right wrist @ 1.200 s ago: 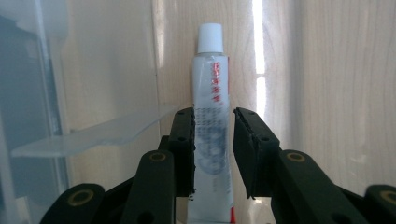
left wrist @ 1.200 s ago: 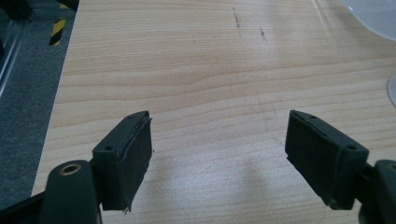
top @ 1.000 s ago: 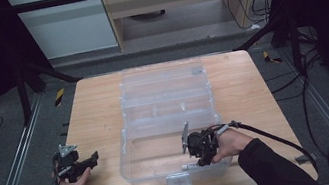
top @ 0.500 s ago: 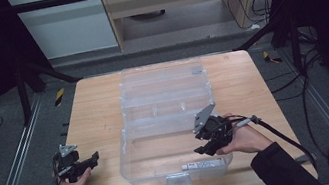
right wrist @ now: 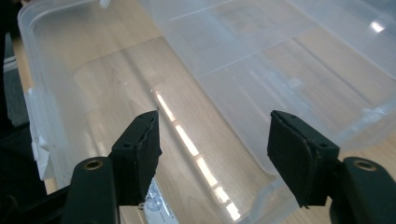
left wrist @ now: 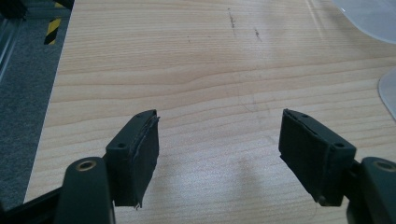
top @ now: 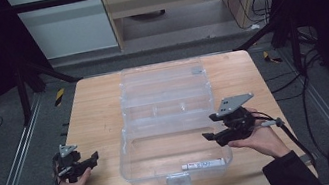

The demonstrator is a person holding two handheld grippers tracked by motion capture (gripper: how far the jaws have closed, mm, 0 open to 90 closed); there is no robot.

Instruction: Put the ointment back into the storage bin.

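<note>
Since a second ago the right gripper (top: pixel 212 135) has lifted out of the clear plastic box (top: pixel 170 122) toward its right rim, its jaws just opening and nothing between them. A white pen (top: pixel 203 164) lies flat along the box's front wall, printed label up. The box sits open mid-table (top: pixel 95 114), lid folded back. Left of the box, the left gripper (top: pixel 93 157) rests, jaws just narrowing yet apart, empty.

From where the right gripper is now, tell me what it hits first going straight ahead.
Most likely the clear plastic box: the right gripper, jaws open and empty, points down into its open tray. Depth is hard to judge.
</note>
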